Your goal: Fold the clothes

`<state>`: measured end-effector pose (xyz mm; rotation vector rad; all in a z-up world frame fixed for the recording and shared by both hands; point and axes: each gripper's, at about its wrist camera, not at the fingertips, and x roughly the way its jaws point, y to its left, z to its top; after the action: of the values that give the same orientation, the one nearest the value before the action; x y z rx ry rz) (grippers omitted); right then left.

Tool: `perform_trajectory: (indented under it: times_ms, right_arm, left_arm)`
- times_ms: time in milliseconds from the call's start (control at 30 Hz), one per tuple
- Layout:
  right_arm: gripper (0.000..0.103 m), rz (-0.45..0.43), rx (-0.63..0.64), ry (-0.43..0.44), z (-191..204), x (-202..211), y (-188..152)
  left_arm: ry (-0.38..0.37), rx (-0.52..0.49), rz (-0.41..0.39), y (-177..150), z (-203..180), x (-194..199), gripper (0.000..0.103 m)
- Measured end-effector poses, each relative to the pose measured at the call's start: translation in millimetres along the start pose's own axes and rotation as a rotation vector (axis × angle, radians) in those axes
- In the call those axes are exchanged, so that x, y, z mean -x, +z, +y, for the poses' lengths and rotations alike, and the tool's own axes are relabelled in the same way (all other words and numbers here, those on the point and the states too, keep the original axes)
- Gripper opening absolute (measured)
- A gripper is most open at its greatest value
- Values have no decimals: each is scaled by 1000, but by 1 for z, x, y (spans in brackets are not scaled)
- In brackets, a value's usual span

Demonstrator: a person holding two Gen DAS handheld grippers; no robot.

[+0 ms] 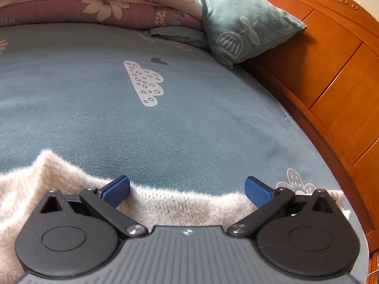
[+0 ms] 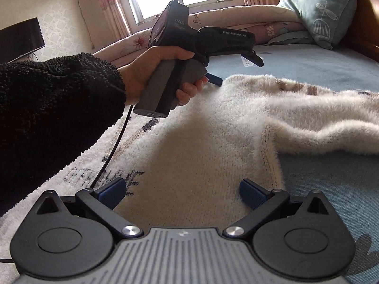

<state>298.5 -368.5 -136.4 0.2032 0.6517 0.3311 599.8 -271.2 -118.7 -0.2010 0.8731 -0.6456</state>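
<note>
Both grippers released over a fluffy sweater on the bed

The right hand-held gripper [image 2: 182, 193] hangs with jaws spread wide above the cream sweater [image 2: 189, 146], which lies flat on the blue bed sheet [image 1: 189, 123]. Farther off, the left hand-held gripper [image 1: 187, 190], jaws also apart, hovers at the sweater's far edge, held by a hand [image 2: 151, 71] in a black sleeve [image 2: 54, 108]. Beyond sits a pillow [image 1: 246, 21].

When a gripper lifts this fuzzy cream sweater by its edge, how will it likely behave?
The sweater will probably droop limply, since its sleeve already lies rumpled. Its fuzzy knit should grip the pads well. It looks fairly light.
</note>
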Motion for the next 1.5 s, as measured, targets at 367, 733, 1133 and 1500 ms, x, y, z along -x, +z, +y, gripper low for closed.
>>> perform_trajectory:
  times_ms: [367, 733, 1133, 1500]
  right_arm:
    - [103, -5, 30, -23, 5, -2, -4]
    - [103, -1, 42, -32, 8, -2, -3]
    - [103, 1, 66, -50, 12, -4, -5]
    - [103, 5, 82, -63, 15, -5, -7]
  left_arm:
    - [-95, -39, 120, -11, -31, -10, 102]
    - [-123, -25, 100, -1, -52, -7, 102]
    - [-97, -124, 142, -7, -81, -35, 102]
    - [-84, 89, 60, 1, -5, 12, 102]
